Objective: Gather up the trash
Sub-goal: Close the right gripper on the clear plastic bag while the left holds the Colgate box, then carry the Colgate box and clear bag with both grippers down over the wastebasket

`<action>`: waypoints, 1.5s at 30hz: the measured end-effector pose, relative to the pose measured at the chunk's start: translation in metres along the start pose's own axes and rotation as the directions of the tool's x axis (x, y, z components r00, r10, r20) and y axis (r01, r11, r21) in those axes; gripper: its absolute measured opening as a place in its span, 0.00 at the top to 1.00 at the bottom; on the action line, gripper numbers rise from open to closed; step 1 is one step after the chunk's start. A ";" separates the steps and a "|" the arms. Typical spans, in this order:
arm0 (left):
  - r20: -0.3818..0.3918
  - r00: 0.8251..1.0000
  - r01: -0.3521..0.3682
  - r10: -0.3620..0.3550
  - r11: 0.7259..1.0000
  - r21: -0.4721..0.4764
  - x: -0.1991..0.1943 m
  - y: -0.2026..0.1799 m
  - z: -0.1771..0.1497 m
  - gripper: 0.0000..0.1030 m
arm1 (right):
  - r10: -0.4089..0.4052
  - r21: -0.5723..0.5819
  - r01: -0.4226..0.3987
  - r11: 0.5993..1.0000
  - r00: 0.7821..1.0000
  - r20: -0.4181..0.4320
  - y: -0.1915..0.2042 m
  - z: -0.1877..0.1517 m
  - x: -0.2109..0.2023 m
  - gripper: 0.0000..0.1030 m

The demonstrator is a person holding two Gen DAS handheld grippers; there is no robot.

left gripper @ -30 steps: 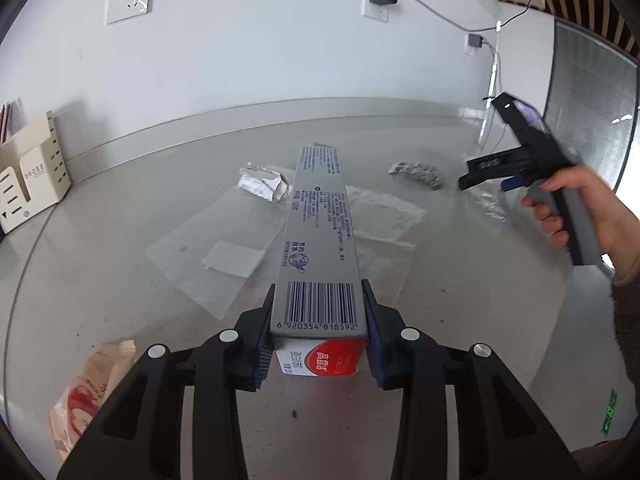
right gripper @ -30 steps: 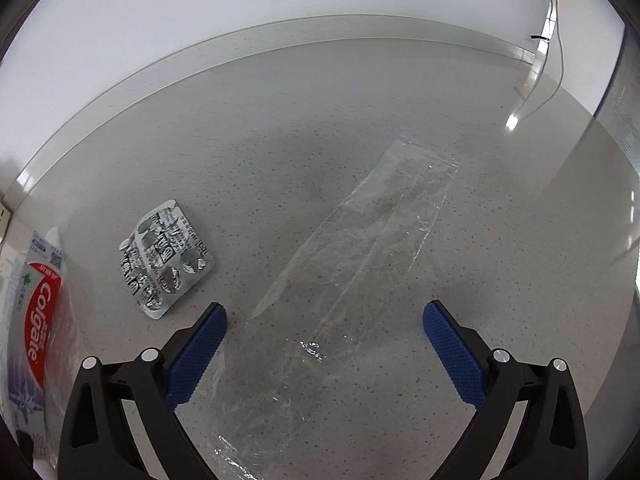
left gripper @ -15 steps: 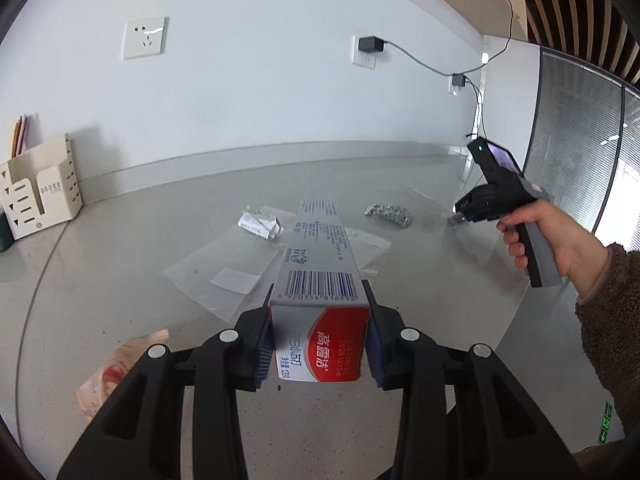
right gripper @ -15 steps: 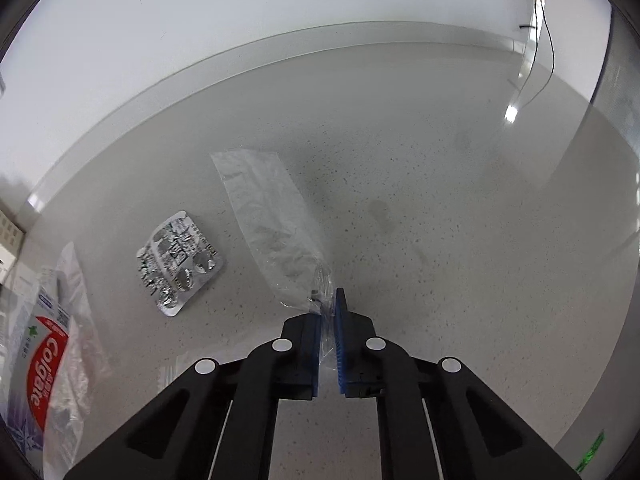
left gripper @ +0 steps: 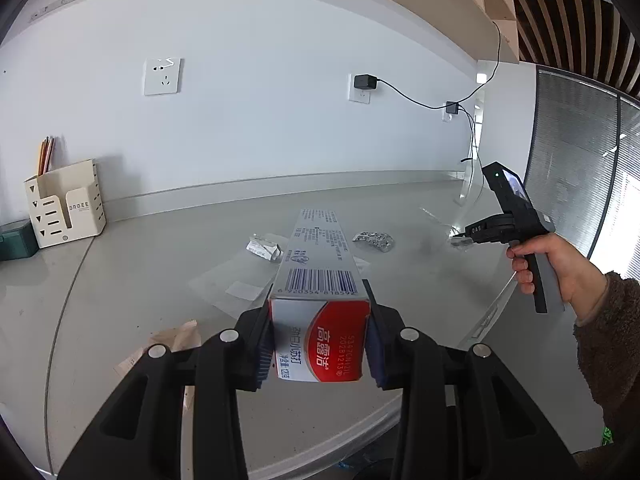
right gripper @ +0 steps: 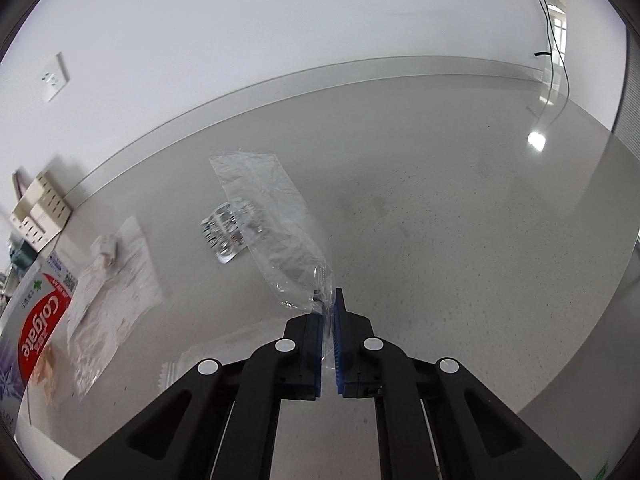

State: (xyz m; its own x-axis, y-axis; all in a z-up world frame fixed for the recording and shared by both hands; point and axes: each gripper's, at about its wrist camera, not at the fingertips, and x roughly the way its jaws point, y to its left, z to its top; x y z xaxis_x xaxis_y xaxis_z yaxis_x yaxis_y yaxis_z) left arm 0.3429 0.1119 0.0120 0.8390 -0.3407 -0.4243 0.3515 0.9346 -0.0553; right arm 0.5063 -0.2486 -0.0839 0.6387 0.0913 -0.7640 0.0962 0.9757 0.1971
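Left tool [left gripper: 318, 350] clamps toothpaste box [left gripper: 320, 280], lifted above tabletop [left gripper: 120, 280]. Right tool [right gripper: 328, 344] pinches clear plastic wrapper [right gripper: 272, 224], hanging off tabletop. Step: carrying both pieces. Next: find bin, none visible. Blister pack [left gripper: 374, 240] remains, far centre.

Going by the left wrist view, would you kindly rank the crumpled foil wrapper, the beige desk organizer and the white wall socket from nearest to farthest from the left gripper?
1. The crumpled foil wrapper, on the table just left of the toothpaste box that the left gripper holds.
2. The beige desk organizer, far left, by the wall.
3. The white wall socket, up on the wall, left of centre.
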 end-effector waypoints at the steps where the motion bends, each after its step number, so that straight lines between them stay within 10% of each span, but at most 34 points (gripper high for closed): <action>1: 0.003 1.000 -0.002 0.002 1.000 0.001 -0.005 -0.003 -0.001 0.63 | 0.004 -0.005 -0.004 1.000 1.000 0.003 0.000 0.003 -0.004 0.91; 28: -0.068 0.997 -0.027 0.027 1.000 0.008 -0.124 -0.121 -0.089 0.63 | 0.279 -0.212 -0.278 0.937 0.960 -0.023 -0.019 -0.142 -0.105 0.91; 45: -0.304 0.952 0.030 -0.044 0.998 -0.050 -0.118 -0.135 -0.194 0.63 | 0.226 -0.274 -0.269 0.923 0.958 -0.179 -0.030 -0.280 -0.082 0.91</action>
State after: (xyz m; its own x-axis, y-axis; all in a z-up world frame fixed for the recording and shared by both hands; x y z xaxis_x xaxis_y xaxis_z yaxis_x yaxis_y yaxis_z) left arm 0.1161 0.0455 -0.1062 0.6565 -0.3338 -0.6764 0.3551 0.9279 -0.1133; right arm 0.2368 -0.2291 -0.1992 0.4971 0.3437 -0.7967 -0.2921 0.9309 0.2194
